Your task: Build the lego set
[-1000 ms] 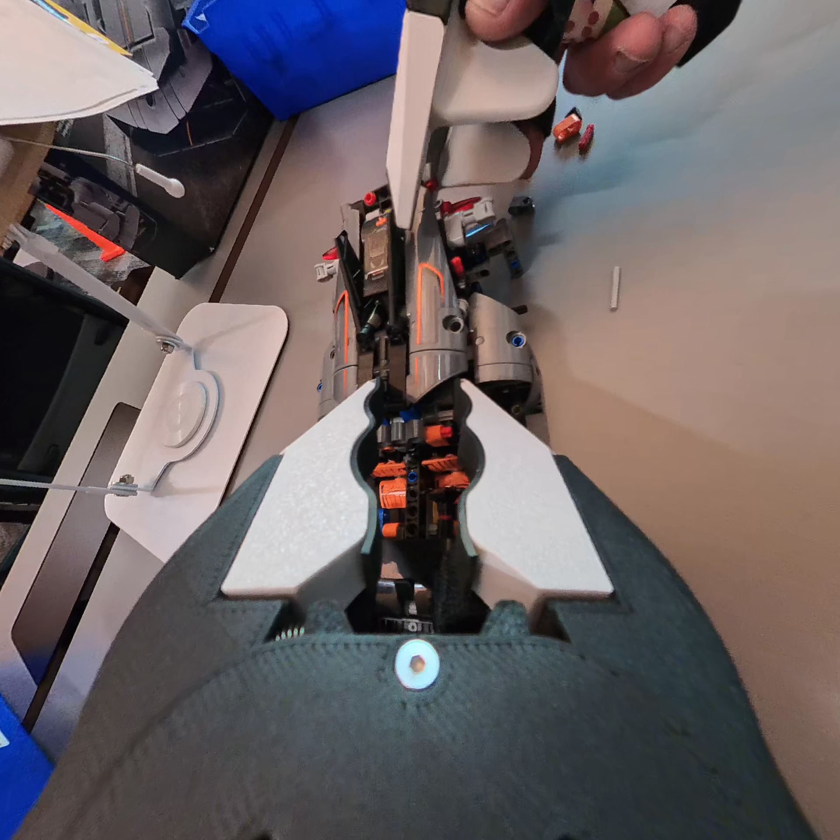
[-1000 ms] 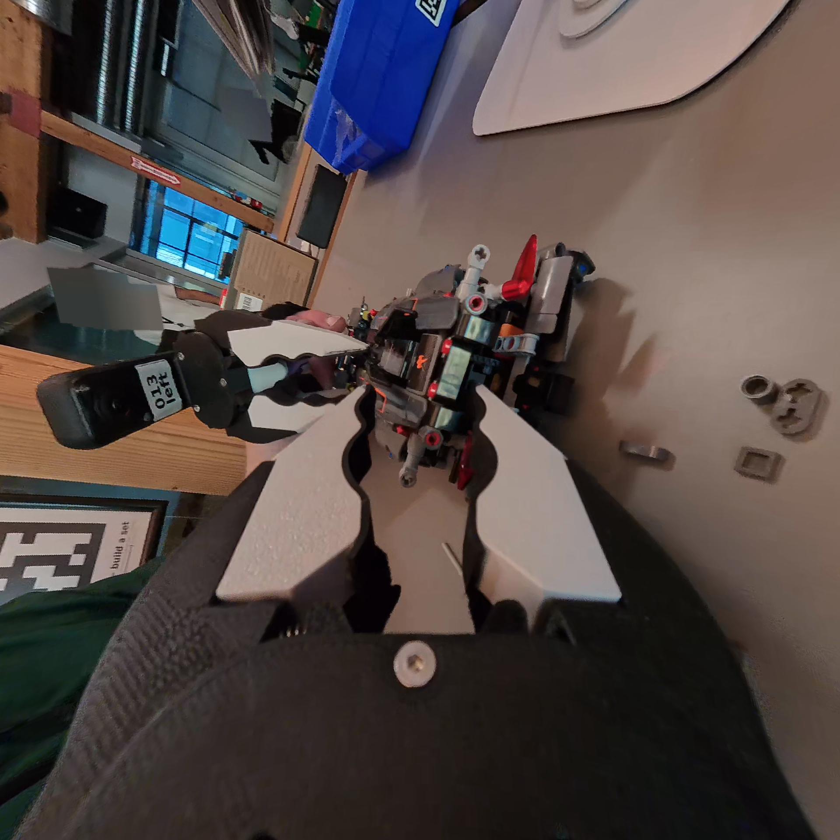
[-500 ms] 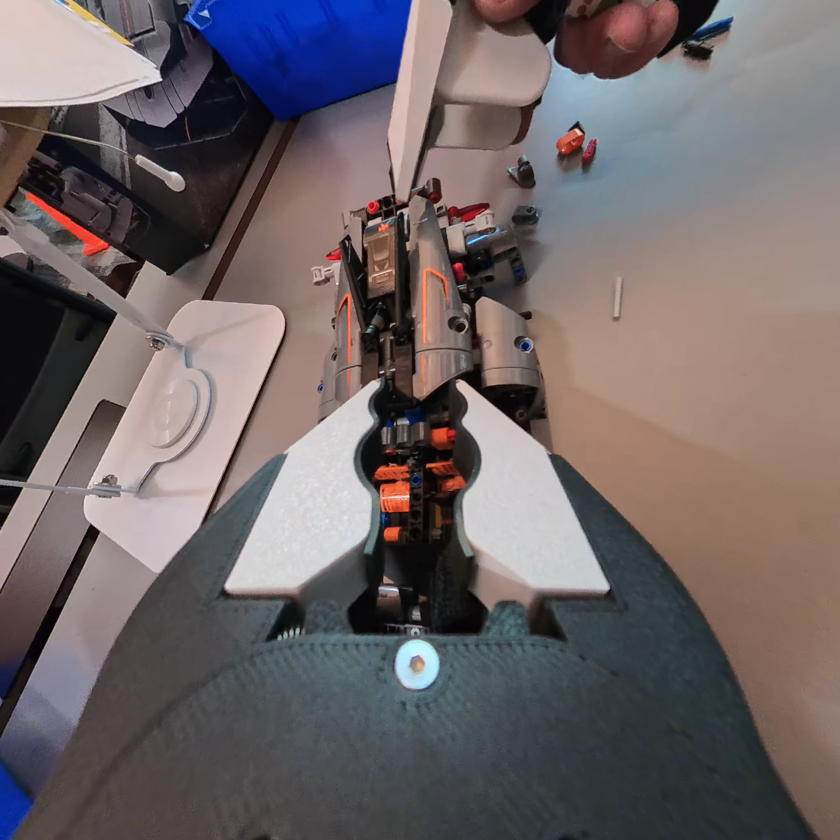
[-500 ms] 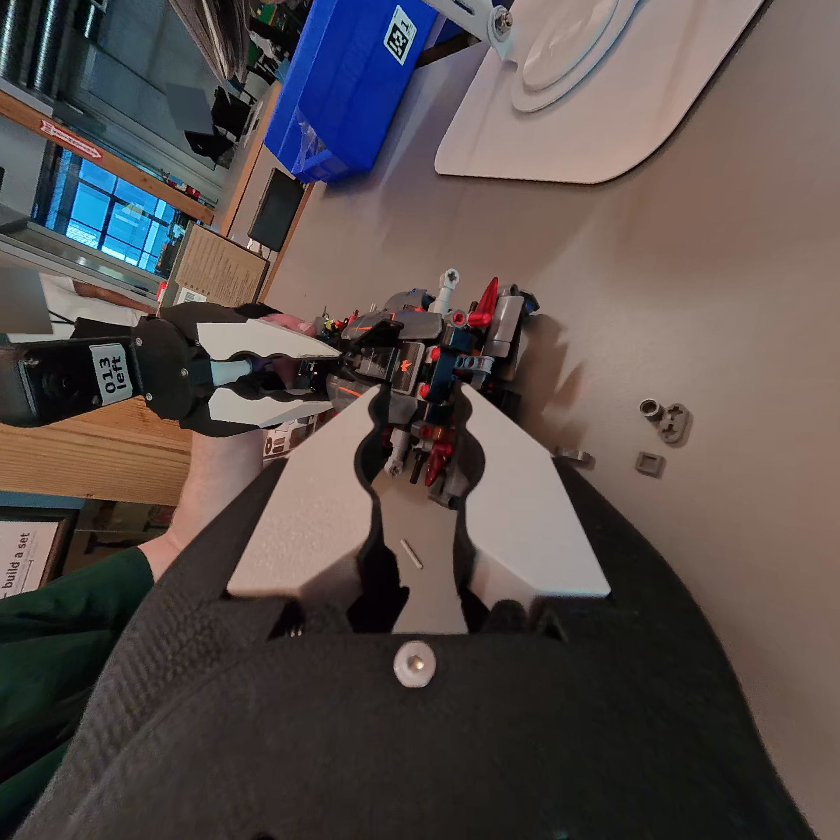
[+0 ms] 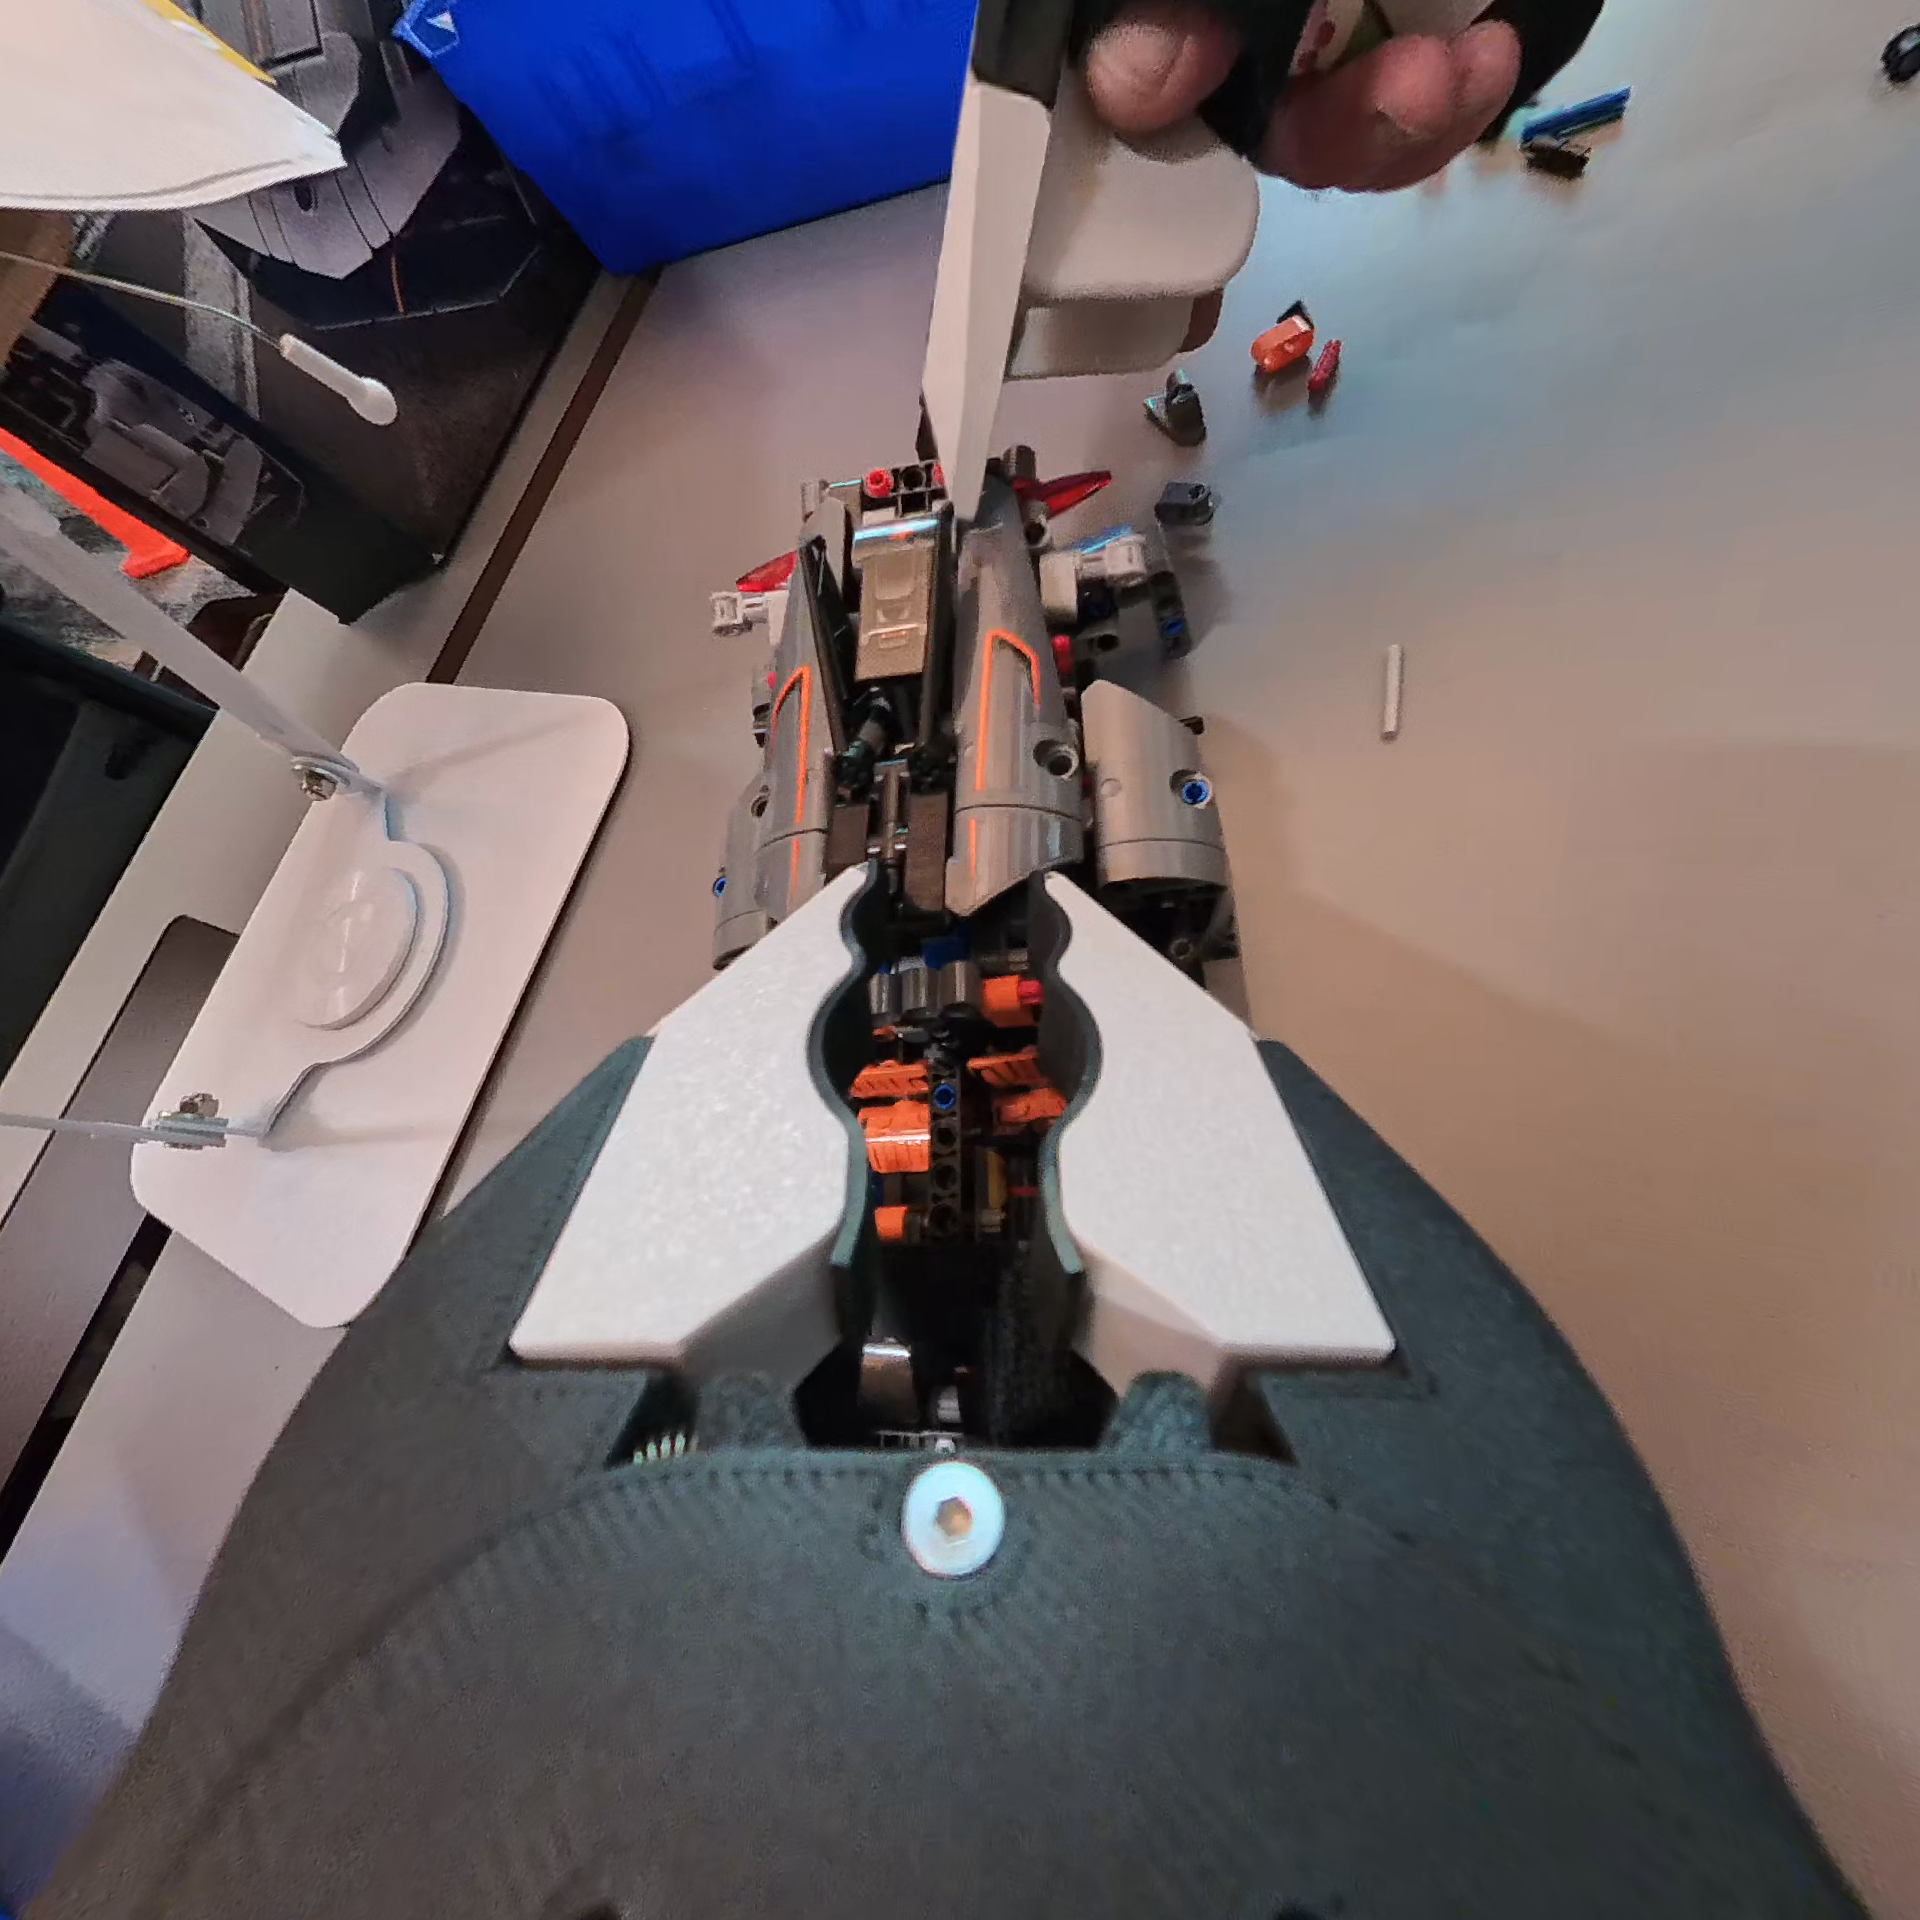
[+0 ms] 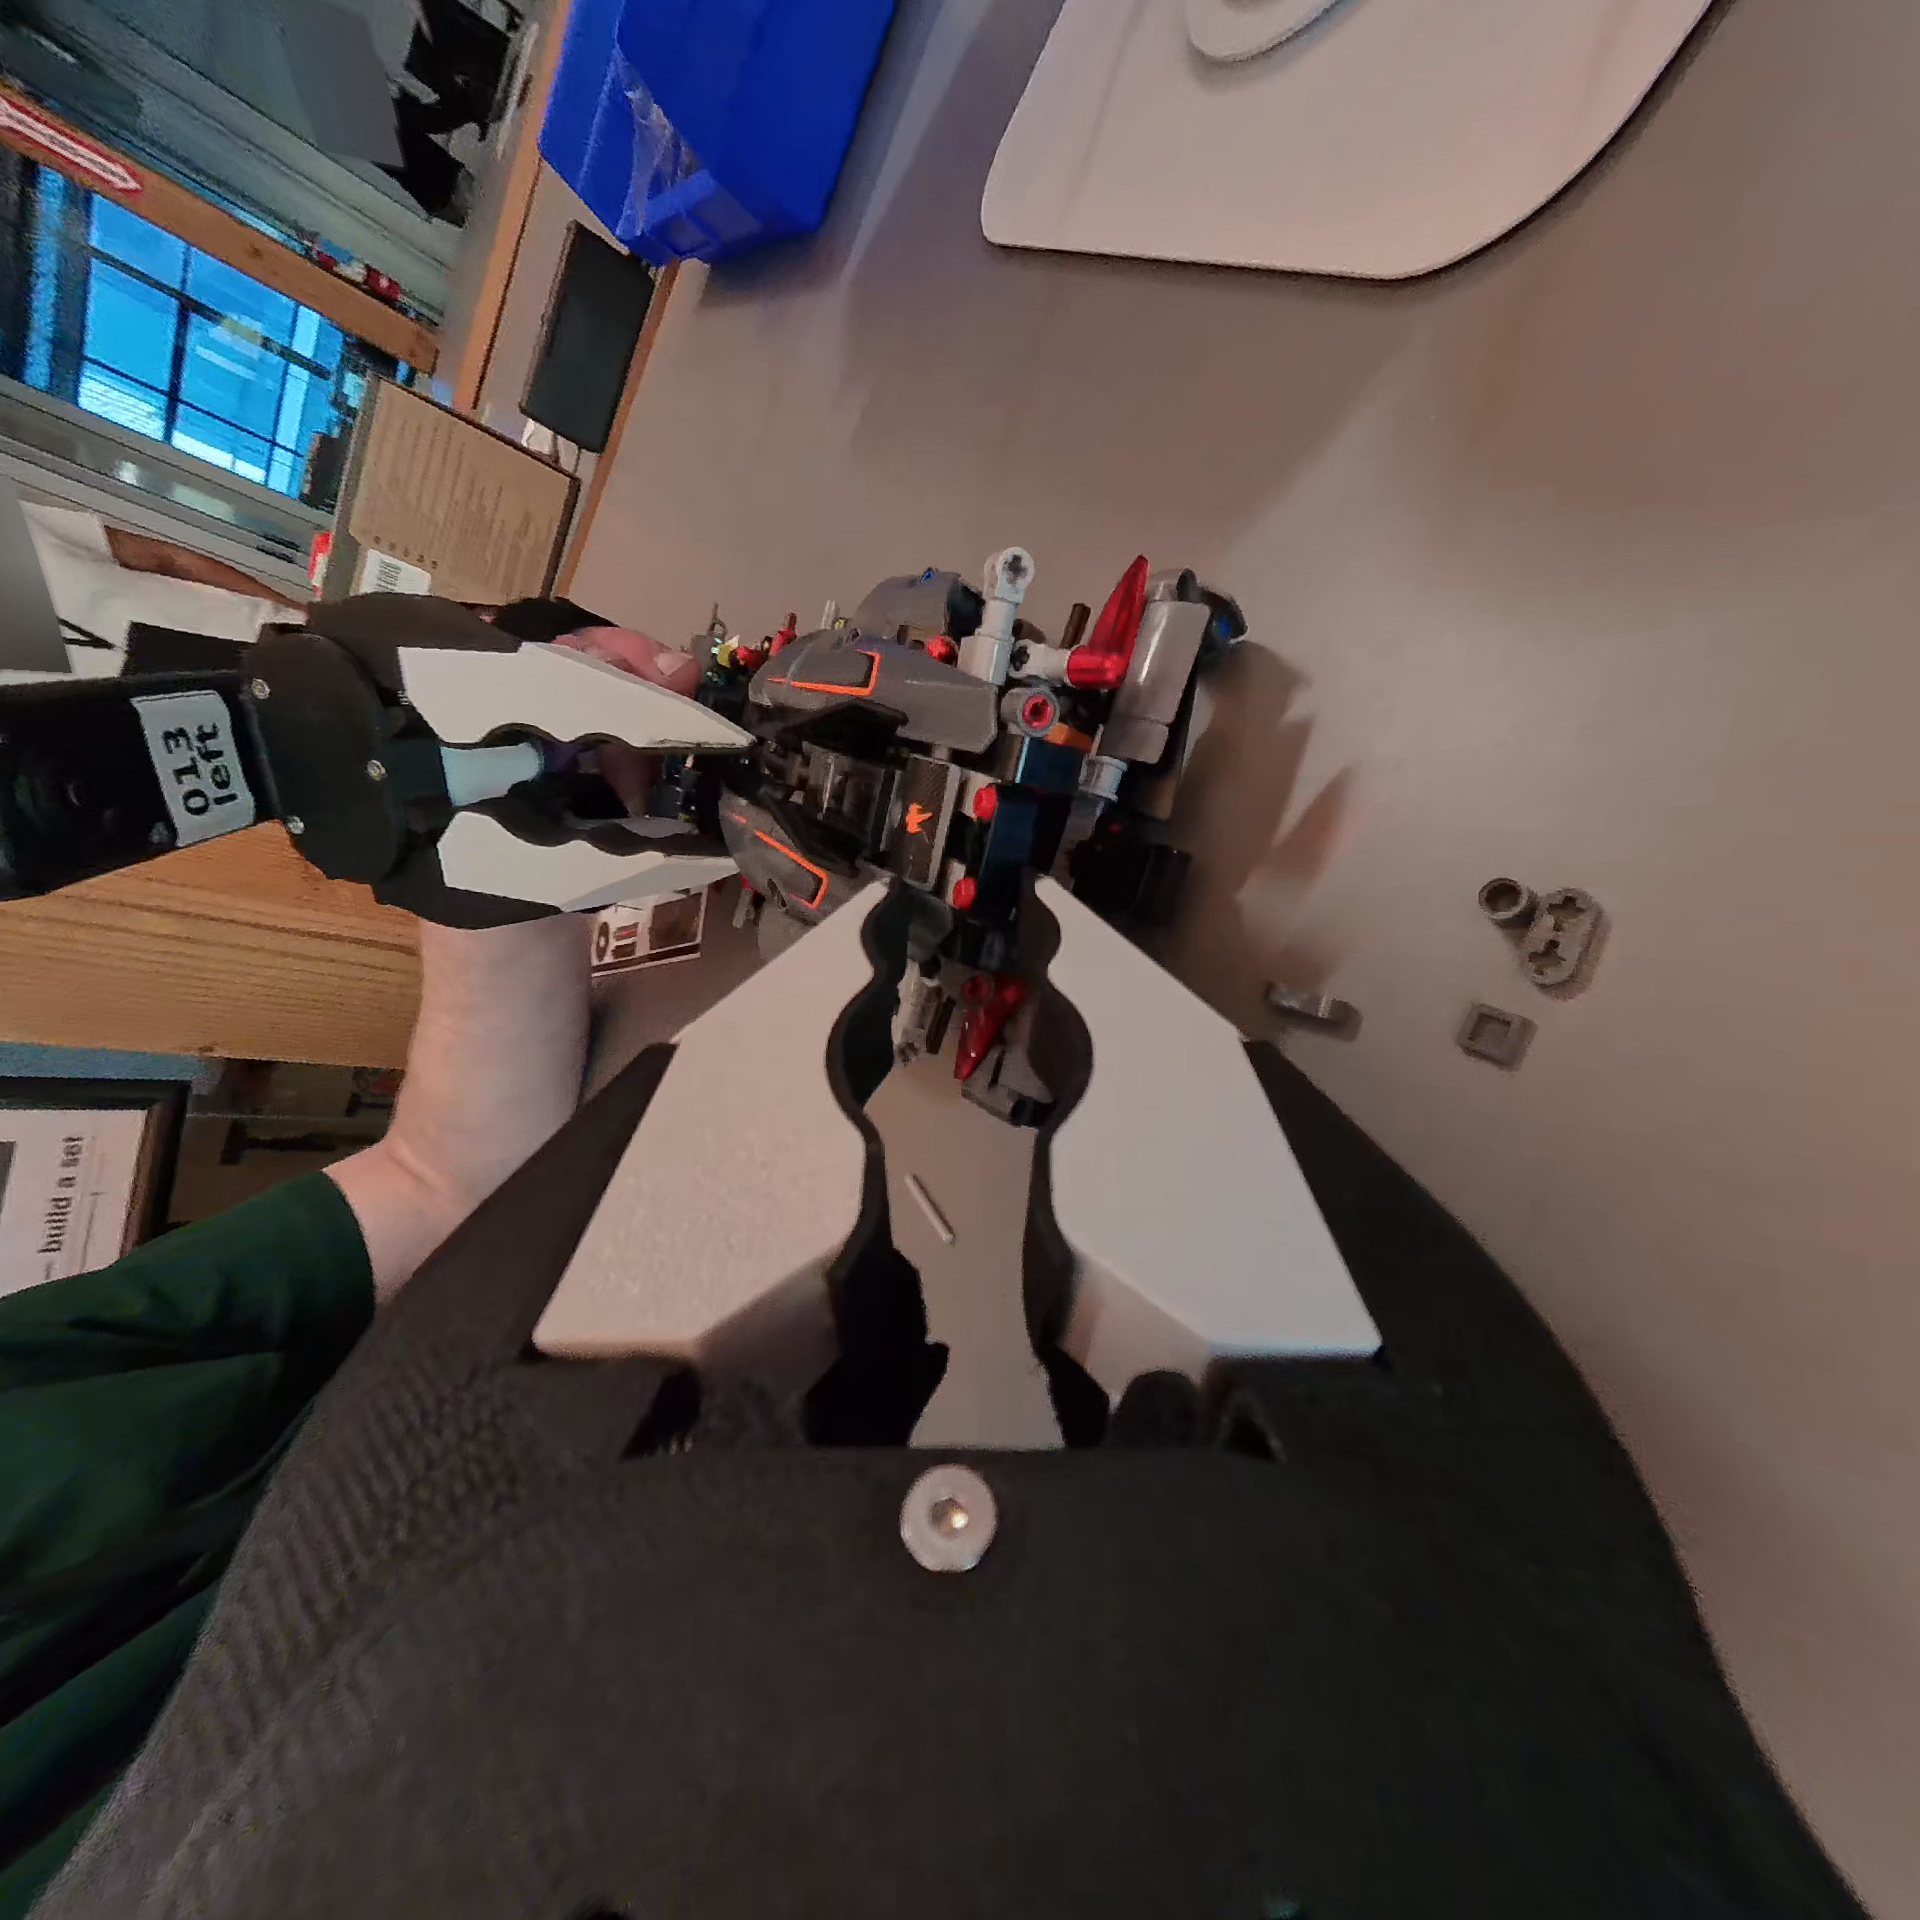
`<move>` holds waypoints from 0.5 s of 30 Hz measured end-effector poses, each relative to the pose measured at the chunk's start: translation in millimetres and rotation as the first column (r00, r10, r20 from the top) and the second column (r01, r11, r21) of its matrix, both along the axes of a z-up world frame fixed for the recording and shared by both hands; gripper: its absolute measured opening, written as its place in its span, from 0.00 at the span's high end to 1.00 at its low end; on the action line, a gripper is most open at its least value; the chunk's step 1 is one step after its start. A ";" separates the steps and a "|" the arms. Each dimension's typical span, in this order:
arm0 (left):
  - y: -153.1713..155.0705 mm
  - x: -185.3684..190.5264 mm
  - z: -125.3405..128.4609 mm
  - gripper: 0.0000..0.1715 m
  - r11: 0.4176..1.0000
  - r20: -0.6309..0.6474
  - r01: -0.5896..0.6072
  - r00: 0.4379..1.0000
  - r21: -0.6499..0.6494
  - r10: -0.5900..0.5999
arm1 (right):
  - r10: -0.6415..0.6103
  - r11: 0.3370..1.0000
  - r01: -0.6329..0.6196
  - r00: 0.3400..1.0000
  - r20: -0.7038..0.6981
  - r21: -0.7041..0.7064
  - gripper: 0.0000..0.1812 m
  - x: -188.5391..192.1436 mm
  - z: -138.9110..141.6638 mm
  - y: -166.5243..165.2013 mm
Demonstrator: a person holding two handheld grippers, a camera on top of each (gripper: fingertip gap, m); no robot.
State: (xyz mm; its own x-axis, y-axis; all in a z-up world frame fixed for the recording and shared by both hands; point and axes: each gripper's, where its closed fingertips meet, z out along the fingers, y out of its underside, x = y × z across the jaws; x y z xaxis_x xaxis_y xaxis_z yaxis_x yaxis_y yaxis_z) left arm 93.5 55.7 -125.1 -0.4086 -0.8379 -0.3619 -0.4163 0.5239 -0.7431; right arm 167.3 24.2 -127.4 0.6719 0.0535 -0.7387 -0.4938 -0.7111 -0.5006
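Note:
The grey lego model (image 5: 997,727) with orange stripes and red spikes lies lengthwise on the tan table (image 5: 1558,1039). My left gripper (image 5: 956,883) is shut on its rear end, with orange and black parts between the fingers. It also shows in the right wrist view (image 6: 738,805), gripping the model (image 6: 883,707) from the left. My right gripper (image 6: 961,891) has its jaws narrowly apart around the dark parts of the model's front end. In the left wrist view the right gripper (image 5: 966,468) comes from the far side, held by a hand (image 5: 1299,94), its tip on the model's nose.
Loose pieces lie on the table: a white stick (image 5: 1392,691), orange and red bits (image 5: 1283,343), dark bits (image 5: 1179,405), and grey pieces (image 6: 1548,925) right of the model. A white stand base (image 5: 416,935) lies to the left, and a blue bin (image 5: 727,104) at the far edge. The white stick (image 5: 1392,691) is about 11 centimetres from both grippers' fingertips. It is also in sight in the right wrist view (image 6: 935,1208).
My right gripper's jaws have narrowed around the model's front end. The model has turned a little in the left gripper, so its cockpit now faces the left wrist view squarely.

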 end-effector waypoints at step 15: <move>0.4 0.9 1.3 0.86 1.000 0.007 0.007 1.000 -0.020 -0.007 | -0.002 0.999 0.000 0.998 0.060 0.037 0.89 11.1 9.9 7.8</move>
